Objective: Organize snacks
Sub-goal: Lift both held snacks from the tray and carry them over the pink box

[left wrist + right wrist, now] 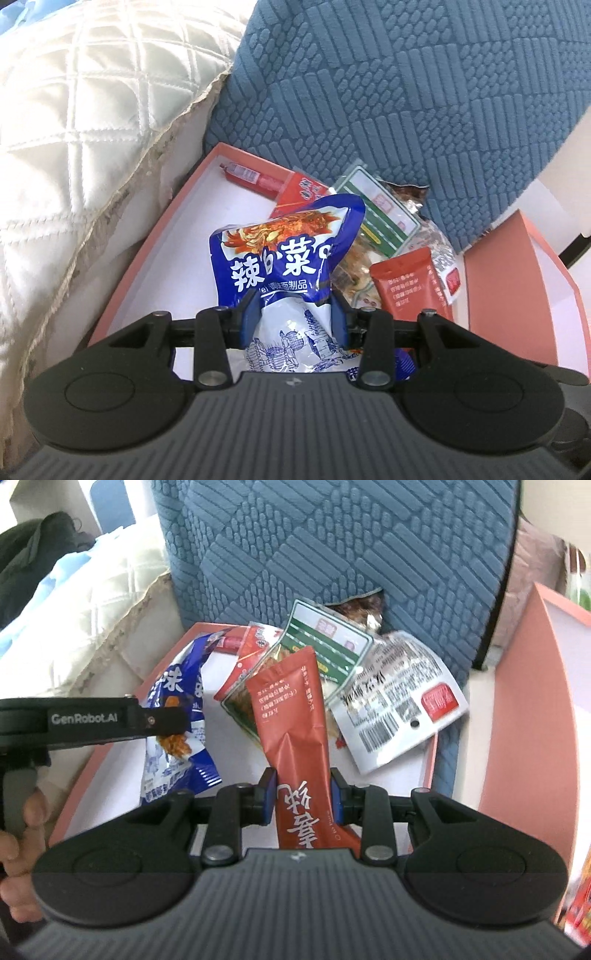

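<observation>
Blue-and-white plastic, crinkled and printed with large white characters, is what is pinched in the left gripper [293,317]: a blue and white snack pouch [284,258] is clamped at its waist between the two blue pads, its upper half standing above the jaws and its lower half hanging towards the camera. The jaws are drawn in narrow, closed on the pouch. Beneath it lies a shallow salmon-pink cardboard box with a white floor [162,236], over which the pouch is held.

In the right wrist view the right gripper [303,799] is seen closed on a narrow brick-red stick sachet with pale lettering [291,716], gripped near its lower part so that its long upper end leans up and to the left over the box. The same sachet is seen in the left wrist view to the right of the pouch.

Inside the box, towards its far side, several other snacks are heaped: a slim red sausage stick [251,177] by the back wall, a flat red packet [299,194], a clear packet with a green and white label [325,646], and a silvery-white packet with a barcode [399,701]. A teal textured cushion [406,92] stands behind the box, and a cream quilted pillow [85,122] is pressed against its left side. A second salmon-pink box piece [517,280] lies just to the right.
</observation>
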A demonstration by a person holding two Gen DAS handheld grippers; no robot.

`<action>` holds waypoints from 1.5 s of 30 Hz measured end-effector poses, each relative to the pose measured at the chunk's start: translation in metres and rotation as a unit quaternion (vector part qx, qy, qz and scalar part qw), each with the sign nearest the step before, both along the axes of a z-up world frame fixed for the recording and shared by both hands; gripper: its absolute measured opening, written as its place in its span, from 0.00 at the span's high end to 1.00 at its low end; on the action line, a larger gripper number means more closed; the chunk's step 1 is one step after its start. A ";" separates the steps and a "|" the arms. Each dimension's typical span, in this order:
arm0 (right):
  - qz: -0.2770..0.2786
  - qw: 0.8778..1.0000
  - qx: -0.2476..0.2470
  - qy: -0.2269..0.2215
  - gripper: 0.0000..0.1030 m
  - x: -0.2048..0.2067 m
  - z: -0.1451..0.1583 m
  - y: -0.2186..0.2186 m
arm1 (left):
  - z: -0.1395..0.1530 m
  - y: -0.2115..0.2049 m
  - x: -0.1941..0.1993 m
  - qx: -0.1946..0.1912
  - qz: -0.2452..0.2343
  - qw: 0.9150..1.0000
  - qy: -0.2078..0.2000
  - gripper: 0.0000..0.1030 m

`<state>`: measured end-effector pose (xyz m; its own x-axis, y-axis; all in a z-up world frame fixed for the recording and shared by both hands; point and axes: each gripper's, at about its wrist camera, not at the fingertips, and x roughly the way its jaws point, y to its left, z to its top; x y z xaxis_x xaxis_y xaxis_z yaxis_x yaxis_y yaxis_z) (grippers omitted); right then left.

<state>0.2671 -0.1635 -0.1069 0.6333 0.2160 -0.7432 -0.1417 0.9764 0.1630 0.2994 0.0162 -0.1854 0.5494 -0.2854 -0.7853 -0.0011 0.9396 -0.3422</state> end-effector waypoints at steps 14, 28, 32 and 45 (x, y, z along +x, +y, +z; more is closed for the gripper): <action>-0.034 0.999 0.012 -0.008 0.68 -0.037 0.002 -0.004 | 0.011 0.001 -0.037 -0.009 -0.009 1.000 -0.006 0.55; -0.057 0.998 0.010 -0.033 0.68 -0.069 0.025 -0.014 | 0.044 -0.013 -0.057 -0.013 -0.031 0.999 -0.031 0.55; -0.066 0.997 0.022 -0.039 0.68 -0.076 0.037 -0.024 | 0.057 -0.018 -0.062 -0.018 -0.034 0.999 -0.036 0.55; -0.071 0.994 0.030 -0.078 0.68 -0.099 0.085 -0.047 | 0.100 -0.039 -0.073 -0.018 -0.049 0.998 -0.047 0.55</action>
